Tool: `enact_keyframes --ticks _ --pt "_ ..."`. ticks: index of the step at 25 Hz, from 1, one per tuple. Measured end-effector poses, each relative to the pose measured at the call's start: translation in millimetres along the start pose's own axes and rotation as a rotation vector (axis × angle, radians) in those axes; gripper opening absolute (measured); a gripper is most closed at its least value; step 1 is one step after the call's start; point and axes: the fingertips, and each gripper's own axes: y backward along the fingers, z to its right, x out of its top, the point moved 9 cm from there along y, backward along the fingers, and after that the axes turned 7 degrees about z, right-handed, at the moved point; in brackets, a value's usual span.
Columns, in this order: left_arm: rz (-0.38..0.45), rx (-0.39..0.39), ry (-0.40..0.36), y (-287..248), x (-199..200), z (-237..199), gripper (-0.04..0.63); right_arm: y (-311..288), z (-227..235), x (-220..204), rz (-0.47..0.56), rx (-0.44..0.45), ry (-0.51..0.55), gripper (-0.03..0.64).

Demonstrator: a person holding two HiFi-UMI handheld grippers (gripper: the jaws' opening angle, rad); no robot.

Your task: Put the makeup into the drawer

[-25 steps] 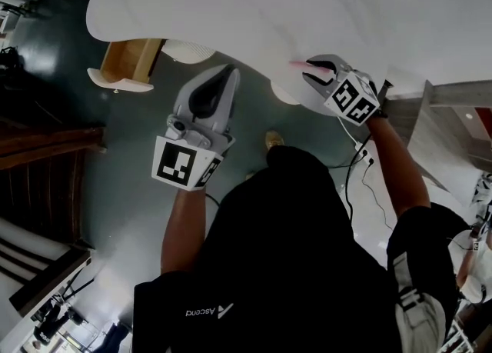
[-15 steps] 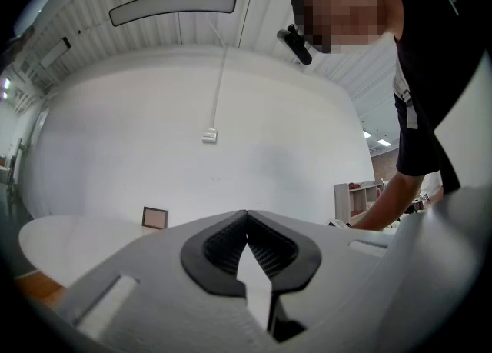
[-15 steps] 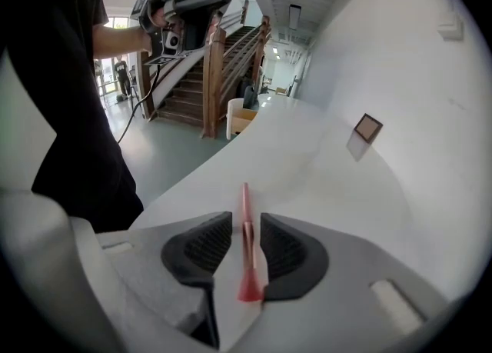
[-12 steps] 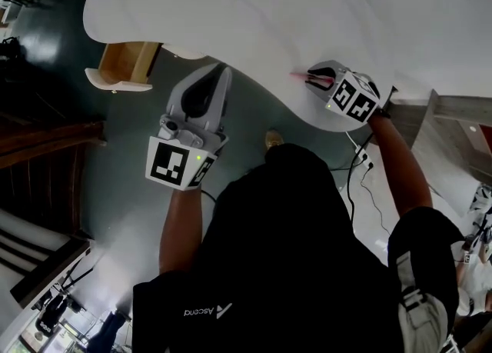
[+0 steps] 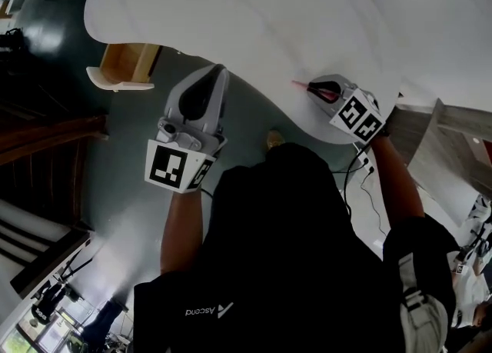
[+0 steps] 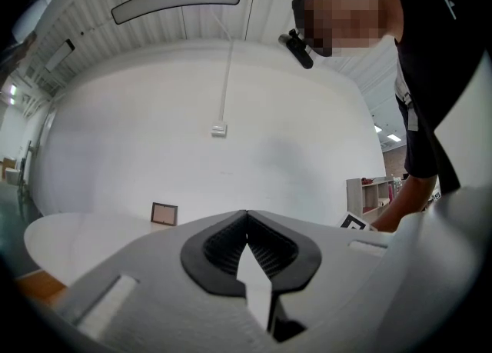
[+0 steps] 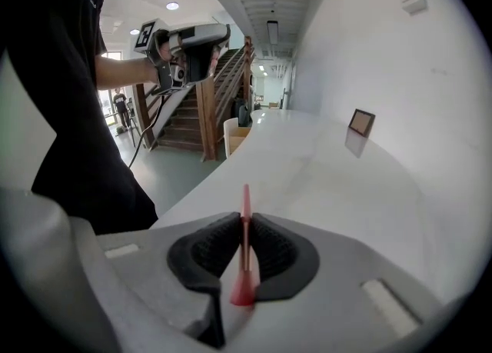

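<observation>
My right gripper [image 5: 311, 87] rests on the near edge of the white counter [image 5: 254, 13]. Its jaws have just been closing and now press on a thin pink makeup stick [image 7: 245, 207], whose tip pokes out past the pads [image 5: 297, 82]. In the right gripper view this gripper [image 7: 246, 219] points down along the countertop. The left gripper [image 5: 217, 74] hangs over the floor, shut and with nothing in it; its pads meet in the left gripper view [image 6: 247, 218]. An open wooden drawer [image 5: 127, 65] juts out below the counter's left end, to the left of the left gripper.
A small picture frame [image 7: 361, 121] leans on the wall at the back of the counter. A wooden staircase [image 7: 188, 117] rises beyond the counter's end. Cables [image 5: 363, 165] trail on the green floor beside the person. A shelf unit [image 6: 367, 194] stands further off.
The right gripper's jaws went from wide apart around the pink stick to closed on it. The left gripper drifted a little to the left, still shut.
</observation>
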Motion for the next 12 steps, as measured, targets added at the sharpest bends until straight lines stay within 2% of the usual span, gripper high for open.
enact_keyframes --ticks 4,12 --pt "0.004 0.03 -0.005 1.6 4.3 -6.8 0.011 7.5 -2.9 25.8 0.122 -0.052 -0.006 0.049" --pt "0.072 0.089 -0.023 29.3 24.2 -38.8 0.011 11.7 -19.7 123.5 0.464 -0.136 -0.025 0.049"
